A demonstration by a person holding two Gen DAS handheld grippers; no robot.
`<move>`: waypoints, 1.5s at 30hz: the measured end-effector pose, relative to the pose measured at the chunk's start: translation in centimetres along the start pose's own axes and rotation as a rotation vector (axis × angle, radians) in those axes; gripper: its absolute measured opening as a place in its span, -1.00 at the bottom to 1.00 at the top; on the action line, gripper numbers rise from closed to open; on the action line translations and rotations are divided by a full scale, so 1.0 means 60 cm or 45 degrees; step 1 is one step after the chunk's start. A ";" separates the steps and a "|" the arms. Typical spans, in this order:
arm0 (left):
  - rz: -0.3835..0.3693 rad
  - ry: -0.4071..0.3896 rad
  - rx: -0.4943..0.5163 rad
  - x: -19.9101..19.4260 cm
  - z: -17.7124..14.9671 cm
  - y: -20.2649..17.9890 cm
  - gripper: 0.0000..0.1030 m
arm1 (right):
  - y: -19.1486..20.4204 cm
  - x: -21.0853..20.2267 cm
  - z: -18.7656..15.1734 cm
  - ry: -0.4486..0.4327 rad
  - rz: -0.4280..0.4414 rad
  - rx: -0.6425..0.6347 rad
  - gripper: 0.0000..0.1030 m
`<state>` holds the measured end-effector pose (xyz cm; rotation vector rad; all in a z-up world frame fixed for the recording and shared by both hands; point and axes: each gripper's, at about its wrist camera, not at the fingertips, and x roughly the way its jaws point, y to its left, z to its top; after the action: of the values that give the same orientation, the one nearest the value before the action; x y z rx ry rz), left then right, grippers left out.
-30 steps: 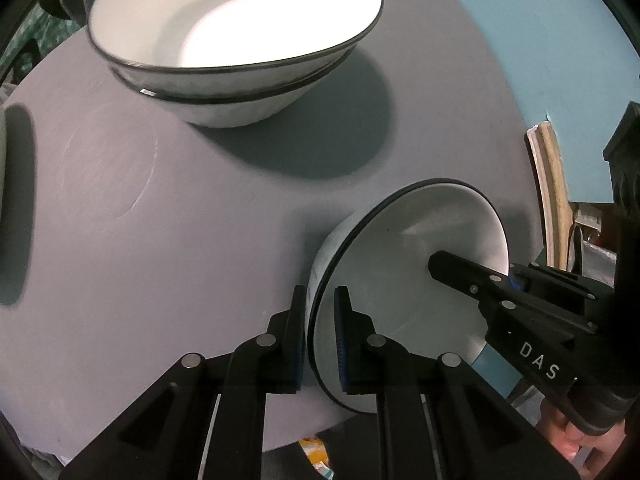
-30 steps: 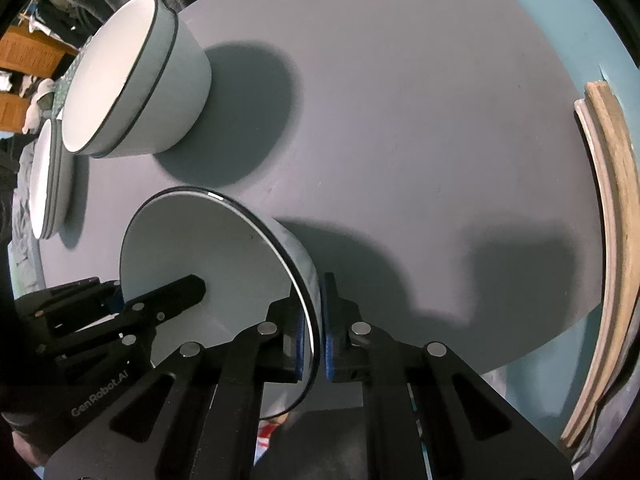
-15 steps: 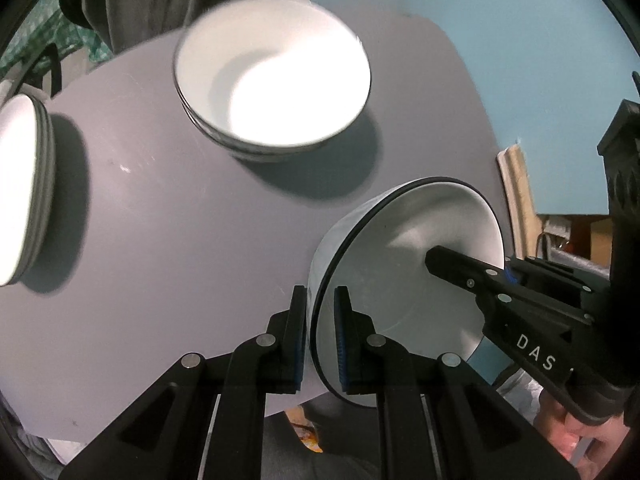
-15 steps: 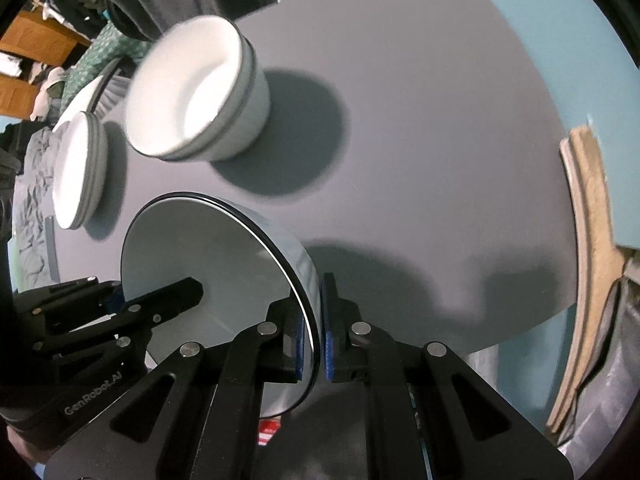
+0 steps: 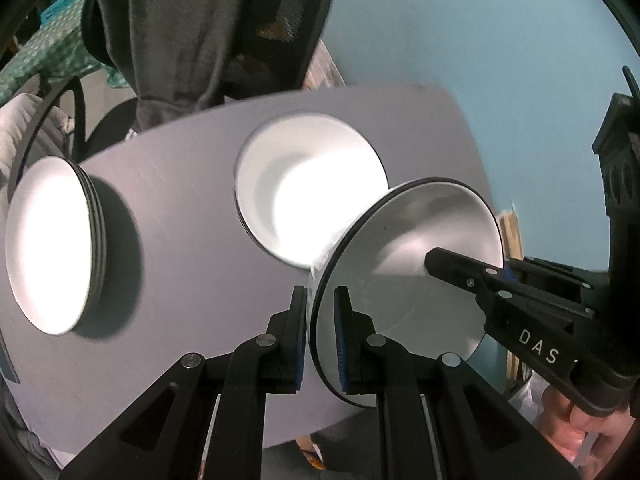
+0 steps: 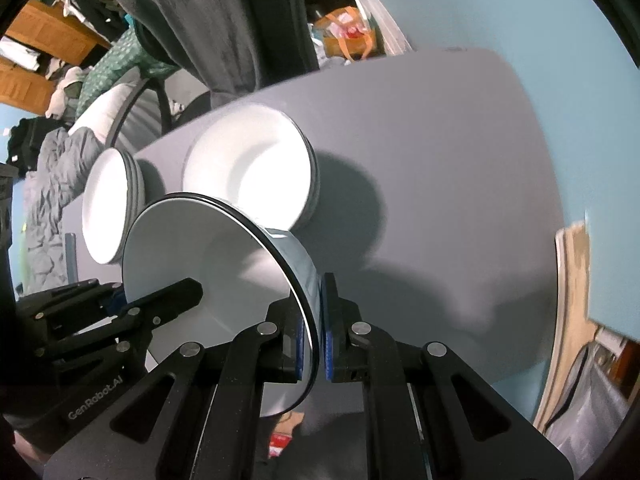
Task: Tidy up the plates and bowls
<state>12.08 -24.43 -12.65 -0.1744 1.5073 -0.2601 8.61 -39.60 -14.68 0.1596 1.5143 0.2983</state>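
Hard light from above blew out the insides of the stacked bowls and plates to featureless white, and each cast a dark, soft-edged shadow on the grey worktop. The worktop's far edge and the bowls' rims were smeared with motion blur. Fisheye distortion bent straight edges, and the frame corners fell to black.

White black-rimmed bowl held aloft, stacked bowls, plates
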 end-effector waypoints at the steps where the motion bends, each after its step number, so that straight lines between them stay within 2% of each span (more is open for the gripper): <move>1: 0.003 -0.005 -0.004 0.000 0.007 0.003 -0.76 | 0.004 0.002 0.004 -0.001 0.003 -0.002 -0.85; 6: 0.033 -0.015 -0.027 0.008 0.041 0.023 -0.77 | 0.035 0.016 0.052 0.004 0.016 -0.011 -0.85; 17: 0.075 0.029 -0.077 0.049 0.091 0.057 -0.76 | 0.039 0.041 0.115 0.076 0.018 -0.030 -0.85; 32: 0.094 0.035 -0.040 0.059 0.097 0.055 -0.77 | 0.029 0.064 0.121 0.162 0.026 -0.016 -0.85; 39: 0.085 0.071 -0.028 0.055 0.100 0.055 -0.76 | 0.020 0.060 0.123 0.201 0.063 0.020 -0.83; 42: 0.132 0.049 -0.038 0.043 0.101 0.060 -0.62 | 0.020 0.055 0.122 0.202 0.064 0.022 -0.83; 43: 0.132 0.037 -0.039 0.038 0.102 0.062 -0.55 | 0.020 0.053 0.122 0.200 0.065 0.024 -0.80; 45: 0.101 0.028 -0.052 0.031 0.103 0.068 -0.53 | 0.022 0.048 0.122 0.194 0.068 0.022 -0.76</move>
<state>18.56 -21.30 -15.19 -0.1443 1.5384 -0.1687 15.85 -36.91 -16.68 0.1949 1.6660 0.3465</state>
